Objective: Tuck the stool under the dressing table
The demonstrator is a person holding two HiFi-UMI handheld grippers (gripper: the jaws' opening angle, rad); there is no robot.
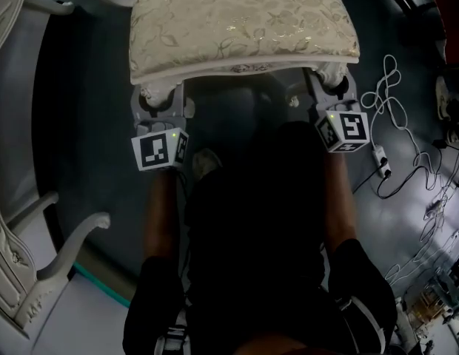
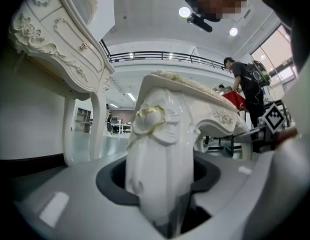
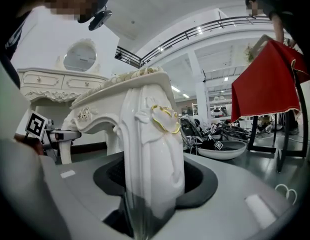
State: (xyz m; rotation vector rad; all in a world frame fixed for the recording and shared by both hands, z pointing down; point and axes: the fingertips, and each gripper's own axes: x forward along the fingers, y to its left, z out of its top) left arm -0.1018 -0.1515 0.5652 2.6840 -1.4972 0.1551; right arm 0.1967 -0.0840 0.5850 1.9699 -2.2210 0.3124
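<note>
At nine o'clock, dressing table [image 2: 55,39]: white and carved, on curved legs, standing to the left of the stool. Its drawers [image 2: 62,24] are shut, so nothing inside them shows.
carved white legs [image 1: 75,237]: in the head view one sits at eight o'clock. Another curved piece at eleven o'clock lies just beside the cushion's left corner.
floor [image 1: 74,124]: a dark open strip runs from ten to eight o'clock between those legs and the stool.
left gripper [image 1: 160,103]: clenched on the near left leg [image 2: 157,154], which fills the gap between its jaws.
stool [image 1: 240,21]: at twelve o'clock in the head view, cream floral cushion upward and near edge toward the person. It stands out on the open floor, not under the dressing table.
right gripper [image 1: 334,98]: grasping the near right leg [image 3: 152,149], with its jaws closed against the leg's sides.
cables [image 1: 396,117]: white loops on the floor at three o'clock, near the stool's right corner but apart from it.
basin [image 3: 226,150]: a shallow grey dish on the floor at three o'clock in the right gripper view. What lies in it cannot be made out.
red cloth [image 3: 267,91]: draped over a dark stand at two o'clock in that view, well apart from the stool.
</note>
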